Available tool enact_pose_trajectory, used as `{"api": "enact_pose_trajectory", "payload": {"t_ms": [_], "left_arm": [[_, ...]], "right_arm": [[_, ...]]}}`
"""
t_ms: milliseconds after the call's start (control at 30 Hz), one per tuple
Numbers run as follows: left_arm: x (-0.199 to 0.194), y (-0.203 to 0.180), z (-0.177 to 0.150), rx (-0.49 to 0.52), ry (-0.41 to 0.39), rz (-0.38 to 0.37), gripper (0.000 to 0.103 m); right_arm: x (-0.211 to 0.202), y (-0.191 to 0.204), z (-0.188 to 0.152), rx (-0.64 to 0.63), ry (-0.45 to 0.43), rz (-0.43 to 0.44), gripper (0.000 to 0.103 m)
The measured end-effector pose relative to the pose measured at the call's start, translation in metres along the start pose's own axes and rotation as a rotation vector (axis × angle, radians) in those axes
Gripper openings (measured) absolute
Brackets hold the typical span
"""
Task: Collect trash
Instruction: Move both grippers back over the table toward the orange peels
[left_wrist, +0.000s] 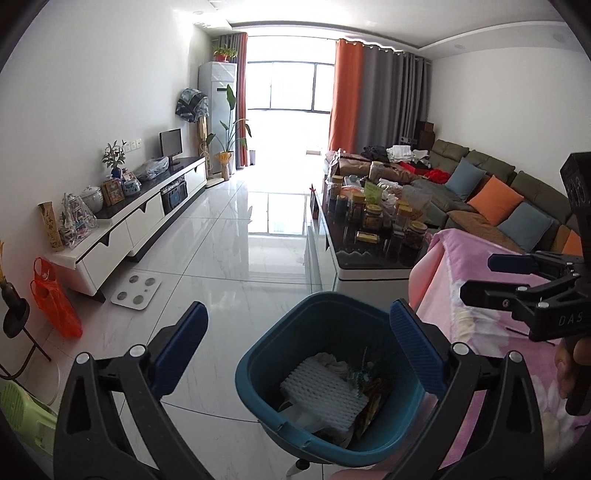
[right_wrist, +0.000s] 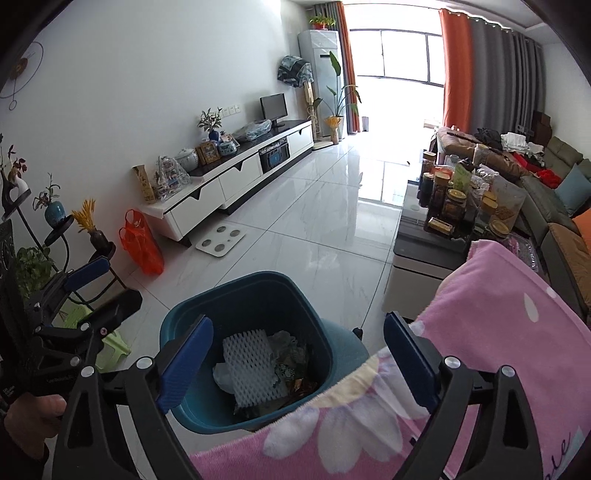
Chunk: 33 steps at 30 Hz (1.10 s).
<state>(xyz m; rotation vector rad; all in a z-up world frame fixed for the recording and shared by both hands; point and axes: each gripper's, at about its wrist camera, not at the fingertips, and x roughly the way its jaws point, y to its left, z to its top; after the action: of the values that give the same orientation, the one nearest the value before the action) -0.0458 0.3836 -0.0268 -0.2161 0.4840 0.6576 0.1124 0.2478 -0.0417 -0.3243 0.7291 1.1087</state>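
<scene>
Left gripper (left_wrist: 299, 349): jaws spread wide, nothing between the blue pads, hanging over the near rim of the teal trash bin (left_wrist: 258, 354). Right gripper (right_wrist: 297, 360): likewise fully parted and empty, its pads straddling the view of the bin's mouth, right pad above the pink floral blanket (right_wrist: 498, 332). Neither touches anything. The bin stands on the white tile floor (right_wrist: 314, 221), just beside the blanket-draped edge, and holds the collected trash: a white foam fruit-net sheet (right_wrist: 251, 369) lying on top, crumpled white plastic or tissue beside it, and dark printed wrappers (right_wrist: 295, 373) toward the blanket side. Handling judgement: all contents look very light and soft; foam net is compressible and springy, should be pinched at an edge rather than across the flat. Wrappers likely slick, thin, need a firm pinch on a fold. Bin itself is rigid plastic, probably light; best hold is the rolled rim, one pad inside, one outside.
</scene>
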Motion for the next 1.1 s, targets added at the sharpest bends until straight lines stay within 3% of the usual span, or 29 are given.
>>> {"api": "enact_pose_trajectory", "payload": {"t_ms": [200,467,867,1100], "left_arm": [[-0.031,-0.036,0.022,0.023,-0.059,-0.075,0.097],[-0.06,-0.113,0.032,0.097,-0.098,-0.223,0.097],[-0.087,-0.237,0.012,0.231,-0.09,-0.457,0.097],[-0.096,-0.283,-0.006,0.284,-0.072,-0.556,0.097]], "right_arm": [[-0.048,-0.027,-0.018,0.051,-0.085,-0.066,0.096],[-0.109,-0.067,-0.054,0.124,-0.169,-0.188,0.096],[-0.178,-0.118,-0.121,0.227,-0.2,-0.396,0.096],[-0.211,-0.139,-0.16,0.312,-0.214,-0.485,0.096]]}}
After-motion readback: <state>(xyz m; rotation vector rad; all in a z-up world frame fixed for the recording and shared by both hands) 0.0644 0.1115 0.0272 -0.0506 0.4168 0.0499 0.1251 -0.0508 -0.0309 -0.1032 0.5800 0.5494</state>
